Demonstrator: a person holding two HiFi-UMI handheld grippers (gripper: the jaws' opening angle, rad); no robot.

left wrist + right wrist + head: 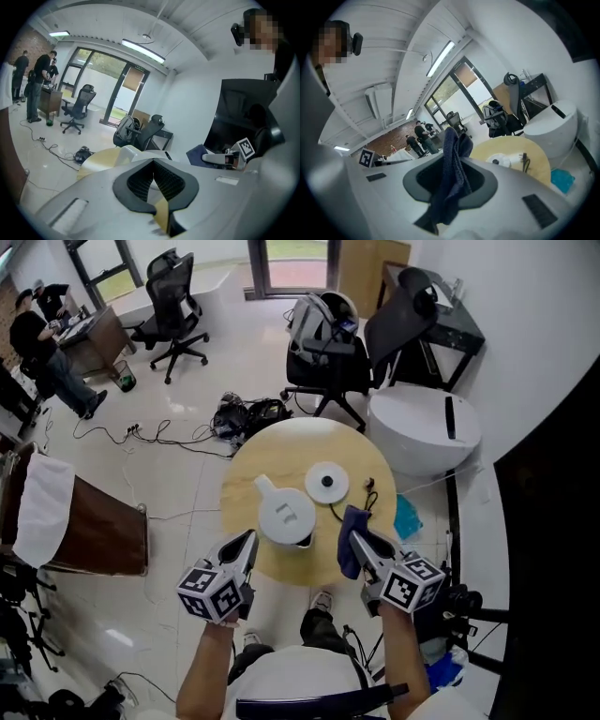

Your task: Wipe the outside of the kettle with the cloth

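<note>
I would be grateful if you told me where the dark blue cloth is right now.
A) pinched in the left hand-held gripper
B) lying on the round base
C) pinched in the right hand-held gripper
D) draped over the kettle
C: the right gripper view shows the cloth clamped between the jaws of the right hand-held gripper, clear of the kettle.

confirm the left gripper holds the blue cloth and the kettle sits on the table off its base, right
No: the right gripper holds the blue cloth, as the right gripper view shows; the left gripper is shut, empty. The kettle does sit on the table, off its base.
</note>
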